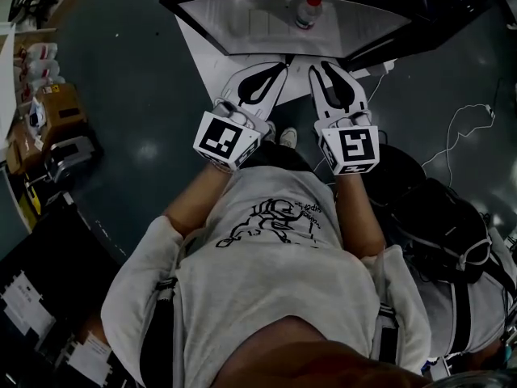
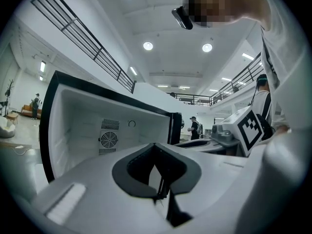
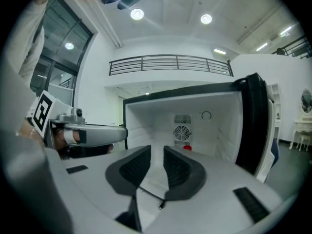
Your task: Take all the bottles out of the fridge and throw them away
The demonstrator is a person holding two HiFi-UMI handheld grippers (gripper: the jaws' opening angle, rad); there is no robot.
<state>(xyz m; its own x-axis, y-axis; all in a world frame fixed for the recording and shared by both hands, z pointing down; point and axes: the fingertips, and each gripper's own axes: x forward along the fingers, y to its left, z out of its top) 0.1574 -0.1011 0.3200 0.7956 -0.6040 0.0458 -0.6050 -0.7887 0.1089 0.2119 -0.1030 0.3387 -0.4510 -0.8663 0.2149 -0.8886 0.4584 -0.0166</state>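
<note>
- Bottle (image 1: pixel 308 10) is the only target I can spot. It stands upright inside the open fridge (image 1: pixel 242 24), toward the back wall, at twelve o'clock from the person.
- The fridge's black door (image 3: pixel 253 126) hangs open at three o'clock of the right tongs, so I'd steer the reach straight in and stay clear of that edge.
- The left tongs (image 1: pixel 277 68) are pressed together with nothing in them and point into the cavity. The bottle sits around one o'clock of them, so I'd hold them back as the spare.
- The right tongs (image 1: pixel 321 68) stand a little apart and empty, with the bottle near twelve o'clock. They look like the natural pick, but the gap seems too narrow for the body, so I'd widen it before going in.
- The red cap (image 3: pixel 187 147) shows just beyond the right tips, under the fan grille (image 3: pixel 182 132). I'd grip lower, on the body rather than the cap, and lift it out level.
</note>
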